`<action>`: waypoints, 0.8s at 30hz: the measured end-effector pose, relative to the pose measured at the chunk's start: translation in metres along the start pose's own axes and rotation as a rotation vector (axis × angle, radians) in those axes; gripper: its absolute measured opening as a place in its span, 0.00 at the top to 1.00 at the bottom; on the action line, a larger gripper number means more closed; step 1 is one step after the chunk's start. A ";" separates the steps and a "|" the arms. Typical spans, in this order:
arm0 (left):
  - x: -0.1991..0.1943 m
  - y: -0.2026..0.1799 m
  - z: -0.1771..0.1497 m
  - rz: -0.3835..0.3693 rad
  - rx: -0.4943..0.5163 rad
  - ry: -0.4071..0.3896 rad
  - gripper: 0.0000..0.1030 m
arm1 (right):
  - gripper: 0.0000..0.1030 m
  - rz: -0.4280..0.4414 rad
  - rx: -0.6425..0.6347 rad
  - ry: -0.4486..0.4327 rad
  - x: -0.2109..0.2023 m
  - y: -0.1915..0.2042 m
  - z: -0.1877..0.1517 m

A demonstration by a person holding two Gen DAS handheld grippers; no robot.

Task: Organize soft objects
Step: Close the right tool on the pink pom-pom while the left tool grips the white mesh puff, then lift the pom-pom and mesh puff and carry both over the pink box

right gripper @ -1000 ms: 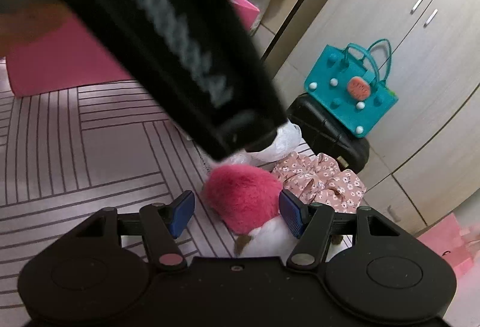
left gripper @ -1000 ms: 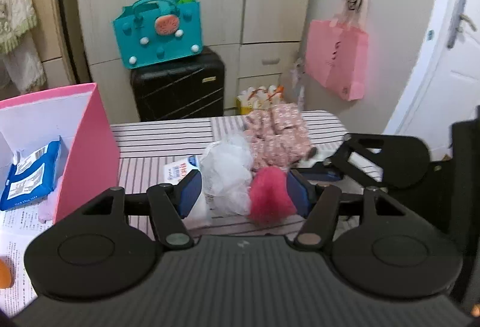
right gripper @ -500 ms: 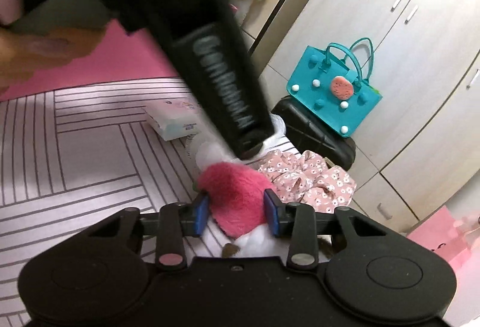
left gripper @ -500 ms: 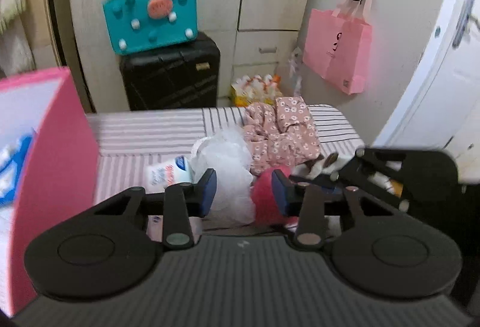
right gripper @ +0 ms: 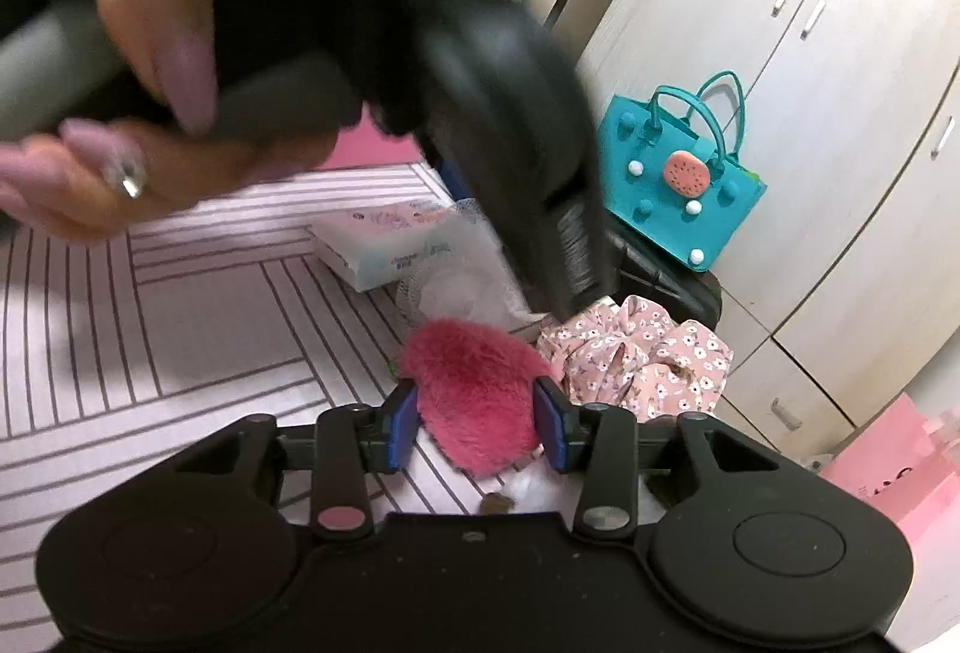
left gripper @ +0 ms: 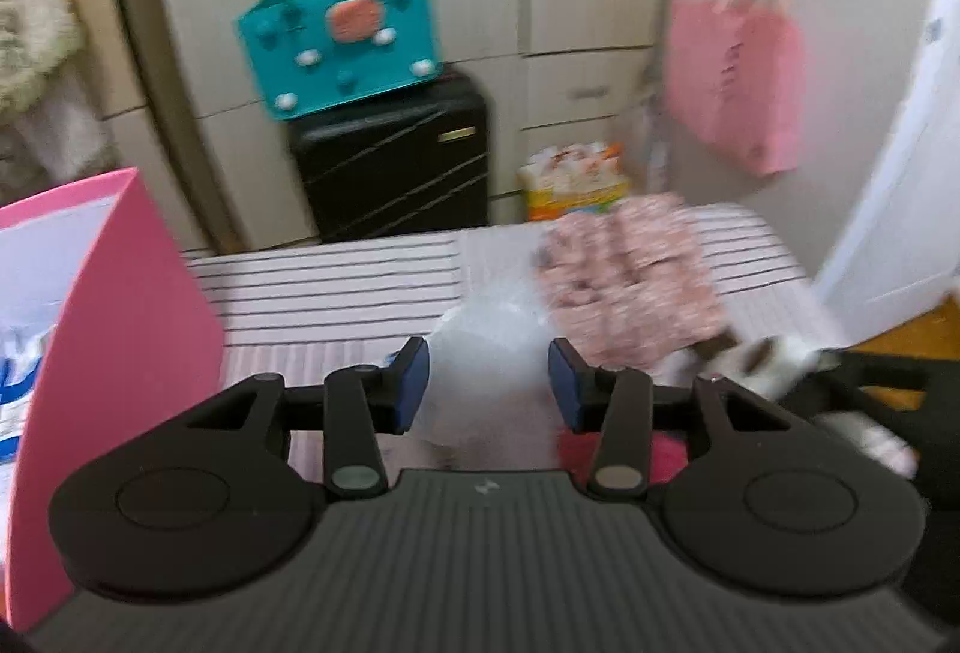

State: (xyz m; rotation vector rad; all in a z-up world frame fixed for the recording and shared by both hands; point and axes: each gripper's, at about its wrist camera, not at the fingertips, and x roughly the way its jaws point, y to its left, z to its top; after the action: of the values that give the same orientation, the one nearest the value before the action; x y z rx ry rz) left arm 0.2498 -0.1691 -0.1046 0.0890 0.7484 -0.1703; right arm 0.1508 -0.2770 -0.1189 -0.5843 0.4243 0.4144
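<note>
Left gripper (left gripper: 487, 383) pinching white mesh pouf (left gripper: 486, 353), right gripper (right gripper: 475, 428) pinching pink fluffy toy (right gripper: 474, 395); both having just eased slightly; bare striped tablecloth (right gripper: 150, 329) leftward

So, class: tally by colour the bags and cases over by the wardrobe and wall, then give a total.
Teal: 1, the handbag
Black: 1, the suitcase under it
Pink: 1, the hanging bag
Total: 3
</note>
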 end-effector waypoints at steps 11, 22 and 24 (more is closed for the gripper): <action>0.006 0.011 -0.010 -0.044 -0.081 0.028 0.72 | 0.62 -0.099 -0.020 -0.028 0.002 0.008 -0.006; -0.029 0.017 -0.018 -0.075 -0.116 0.000 0.73 | 0.63 -0.028 0.121 -0.055 -0.024 0.007 0.000; -0.040 0.018 -0.019 -0.074 -0.108 -0.025 0.73 | 0.63 -0.033 0.122 -0.065 -0.030 0.010 0.002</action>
State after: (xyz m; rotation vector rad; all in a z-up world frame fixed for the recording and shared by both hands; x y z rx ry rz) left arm 0.2115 -0.1437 -0.0907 -0.0434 0.7351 -0.2003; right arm 0.1214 -0.2762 -0.1074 -0.4576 0.3741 0.3719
